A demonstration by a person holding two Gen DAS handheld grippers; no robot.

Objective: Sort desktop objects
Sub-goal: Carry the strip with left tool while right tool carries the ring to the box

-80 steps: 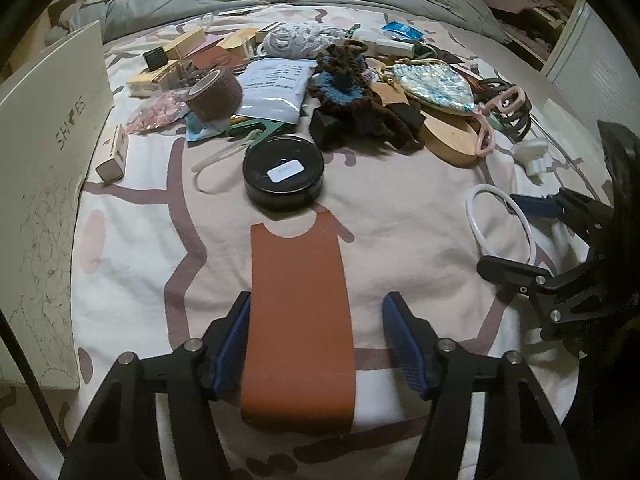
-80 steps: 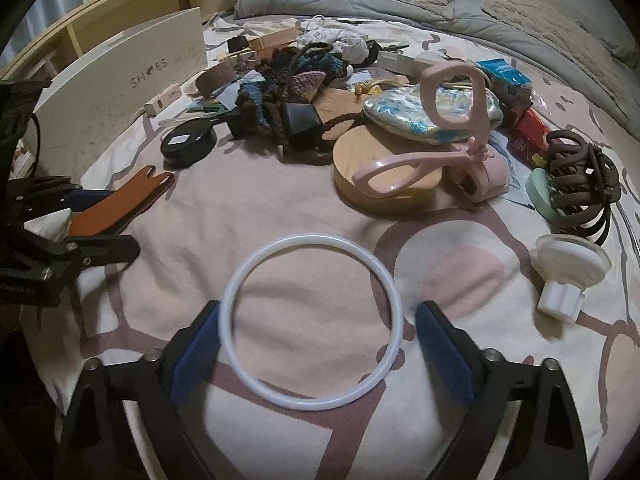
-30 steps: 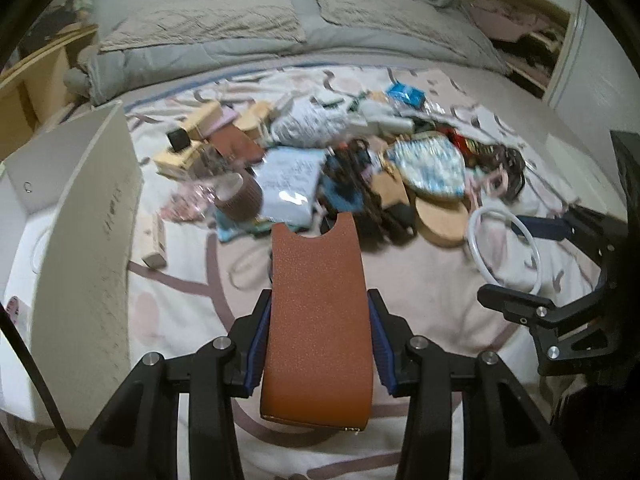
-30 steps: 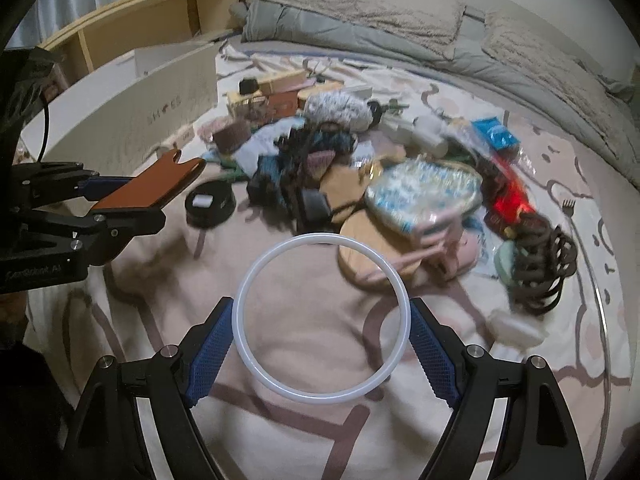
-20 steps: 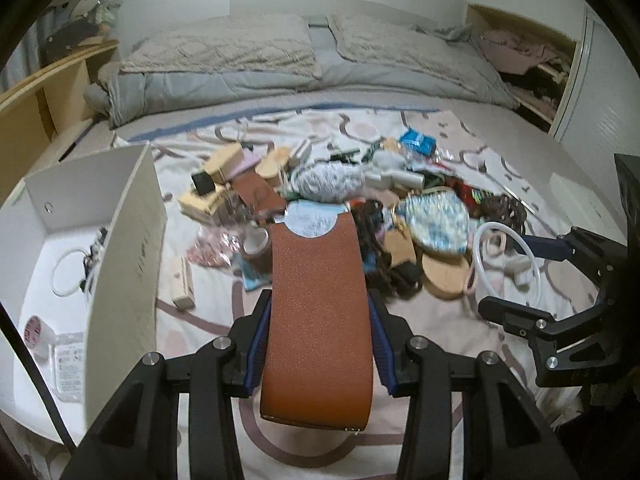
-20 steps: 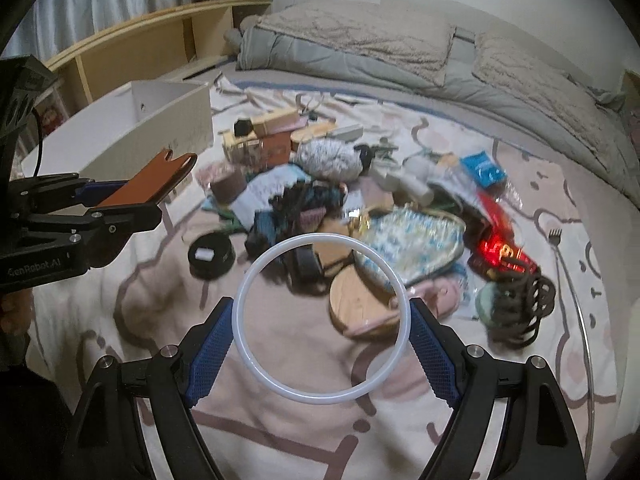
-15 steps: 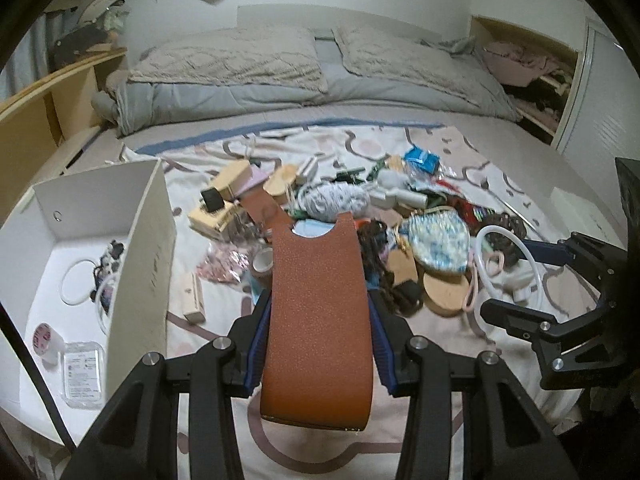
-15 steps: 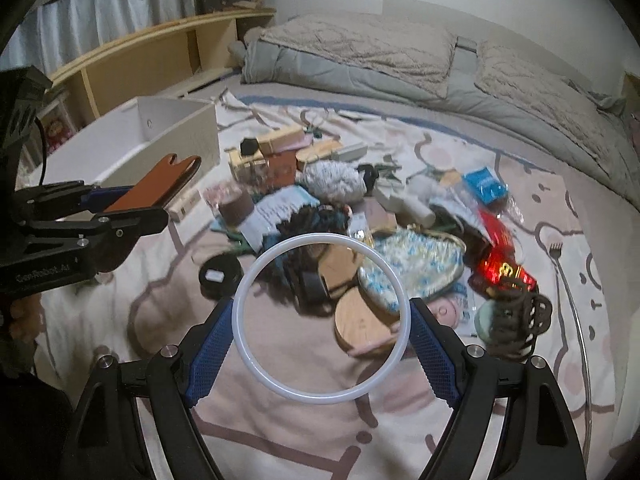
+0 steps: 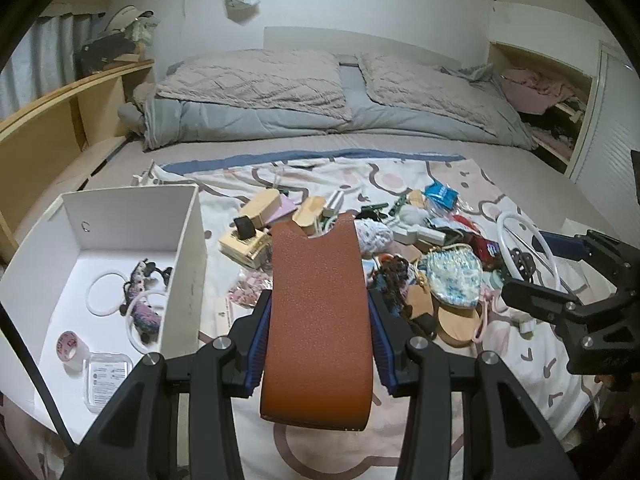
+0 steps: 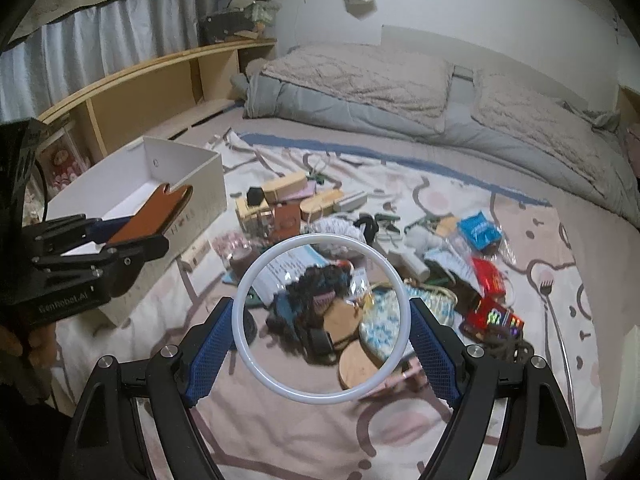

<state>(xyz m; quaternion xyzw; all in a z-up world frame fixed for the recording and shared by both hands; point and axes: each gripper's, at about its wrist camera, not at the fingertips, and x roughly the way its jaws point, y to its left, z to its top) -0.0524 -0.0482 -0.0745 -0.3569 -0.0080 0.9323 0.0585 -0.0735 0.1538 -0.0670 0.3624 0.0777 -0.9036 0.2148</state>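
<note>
Both hands loaded here. The left gripper (image 9: 318,344) pinches a brown leather sleeve (image 9: 318,312) at centre frame by its side edges. The right gripper (image 10: 322,340) squeezes a thin white ring (image 10: 320,322) across its width. The white box (image 9: 186,256) sits left of frame. My worry is that the slick ring pops out mid-carry, or the sleeve's front snags the box wall.
</note>
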